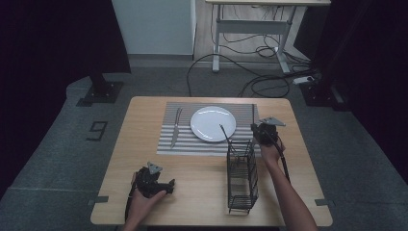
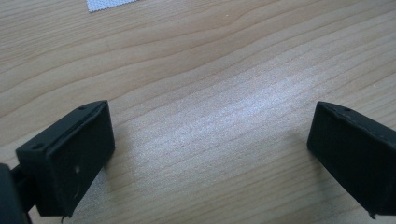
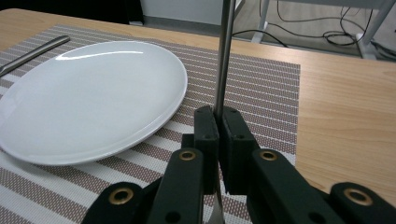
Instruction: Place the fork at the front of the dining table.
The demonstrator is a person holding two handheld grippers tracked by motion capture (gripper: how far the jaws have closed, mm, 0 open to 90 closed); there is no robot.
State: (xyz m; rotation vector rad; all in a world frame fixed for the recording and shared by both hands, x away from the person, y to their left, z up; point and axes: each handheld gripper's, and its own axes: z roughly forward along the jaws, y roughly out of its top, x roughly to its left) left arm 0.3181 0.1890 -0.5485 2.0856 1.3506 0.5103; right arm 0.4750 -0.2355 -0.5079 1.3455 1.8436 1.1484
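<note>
My right gripper (image 1: pixel 256 128) (image 3: pixel 217 114) is shut on a slim metal utensil (image 3: pixel 224 56) (image 1: pixel 253 114), whose shaft runs straight out past the jaw tips. It hovers over the striped placemat (image 1: pixel 166 142) (image 3: pixel 266 79), just right of the white plate (image 1: pixel 213 123) (image 3: pixel 88 98). A table knife (image 1: pixel 175 127) (image 3: pixel 32 51) lies on the mat left of the plate. My left gripper (image 1: pixel 168 186) (image 2: pixel 210 140) rests near the table's front left, open, with bare wood between its jaws.
A black wire cutlery basket (image 1: pixel 242 175) lies on the wooden table (image 1: pixel 144 159) in front of my right hand. A thin rod (image 1: pixel 224 133) leans out of its far end toward the plate. A desk frame and cables stand on the floor beyond.
</note>
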